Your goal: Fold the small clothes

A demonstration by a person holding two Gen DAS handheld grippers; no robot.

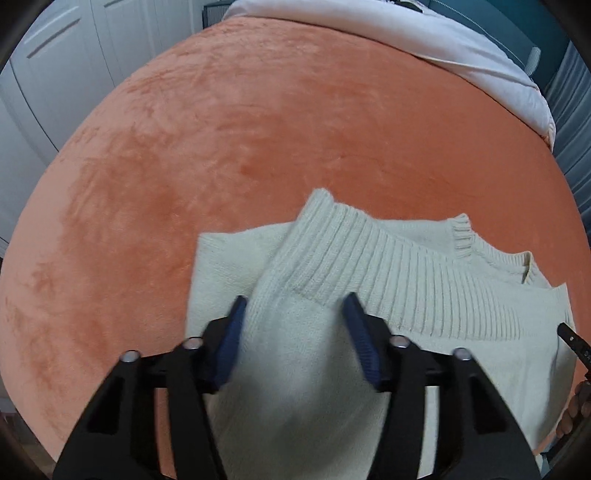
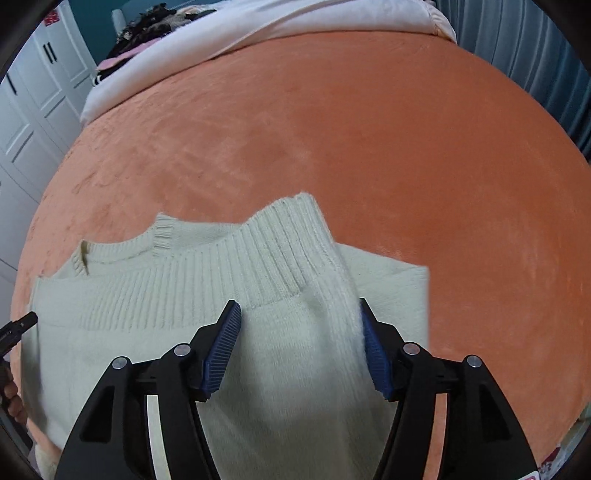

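My left gripper (image 1: 295, 314) stands wide open, its ribbed blue pads (image 1: 231, 339) either side of a raised fold of the cream sweater (image 1: 369, 266); knit fills the gap between the jaws, but I cannot tell whether either pad presses it. My right gripper (image 2: 301, 317) is spread just as wide over the garment's other end, where a fuzzy fold brushes the inner face of the right-hand pad (image 2: 376, 358); nothing is pinched there.

The sweater lies flat on the near part of the orange blanket (image 1: 221, 129), its bottom edge turned up so the broad ribbed hem (image 2: 229, 273) crosses the body just below the ribbed collar (image 2: 162, 236). The body knit is fine and soft, the hem band thick with straight vertical ribs.

The blanket is a short plush with brushed streaks, covering a bed. At the far end sits a white duvet (image 1: 406, 40). White panelled wardrobe doors (image 2: 33, 96) stand to one side, grey-blue curtains (image 2: 524, 48) to the other, and dark clothes are heaped (image 2: 155, 20) beyond the duvet.
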